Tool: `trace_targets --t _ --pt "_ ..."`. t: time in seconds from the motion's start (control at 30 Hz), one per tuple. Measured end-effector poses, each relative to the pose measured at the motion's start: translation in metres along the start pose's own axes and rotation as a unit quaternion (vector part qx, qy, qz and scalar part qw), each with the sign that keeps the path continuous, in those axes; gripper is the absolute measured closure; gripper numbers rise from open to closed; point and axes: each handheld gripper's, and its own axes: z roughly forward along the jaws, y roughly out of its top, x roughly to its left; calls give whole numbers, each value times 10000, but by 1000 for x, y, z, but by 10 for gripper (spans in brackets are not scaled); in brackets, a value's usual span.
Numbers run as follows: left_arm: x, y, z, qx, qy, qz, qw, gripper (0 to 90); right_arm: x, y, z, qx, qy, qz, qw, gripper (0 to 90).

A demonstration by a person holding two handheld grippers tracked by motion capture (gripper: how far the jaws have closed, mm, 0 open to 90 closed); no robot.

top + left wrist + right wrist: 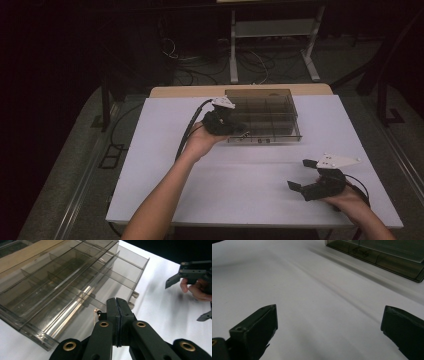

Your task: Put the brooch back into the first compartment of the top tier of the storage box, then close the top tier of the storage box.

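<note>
**At the box's front edge: a lost lip, a dragged case**

Beside the front wall of the smoky clear compartment box (62, 290), the left gripper (117, 305) is held with its jaws pressed flat together. Nothing can be made out between them, and whether a thin clear lip is caught there cannot be told. A small latch tab (96, 313) is seen just beside the jaw tips. The box stands at the far middle of the white table (165, 165), and nothing pins it down.

If the lid is to be lifted from here, two failures are judged likely. A pinch on slick plastic could be lost, letting the lid drop back. A stiff latch could cause the whole light box to be tipped or dragged.

The right gripper (300, 174) is held wide open, well apart from the box, so no bracing is offered.
</note>
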Motion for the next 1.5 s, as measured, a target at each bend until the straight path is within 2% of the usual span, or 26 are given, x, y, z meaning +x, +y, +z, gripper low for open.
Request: trace_targets --t 0.23,0.5,0.7,1.0,1.5 --pt "-20 -2 2 -19 -125 132 9998 891 -1 -1 -2 -23 -13 4 10000 3" --pt "-30 -9 11 21 -238 187 9995 891 0 -1 -2 -6 2 -12 10000 3" --pt "-32 -14 19 79 -245 192 9995 891 0 -1 -2 -1 1 -14 10000 3" --pt "-32 -19 31 160 -74 264 9995 891 0 -1 0 -6 23 -35 10000 3" --pt "-28 -23 47 240 72 229 9994 891 -1 -1 -2 -6 23 -10 10000 3"
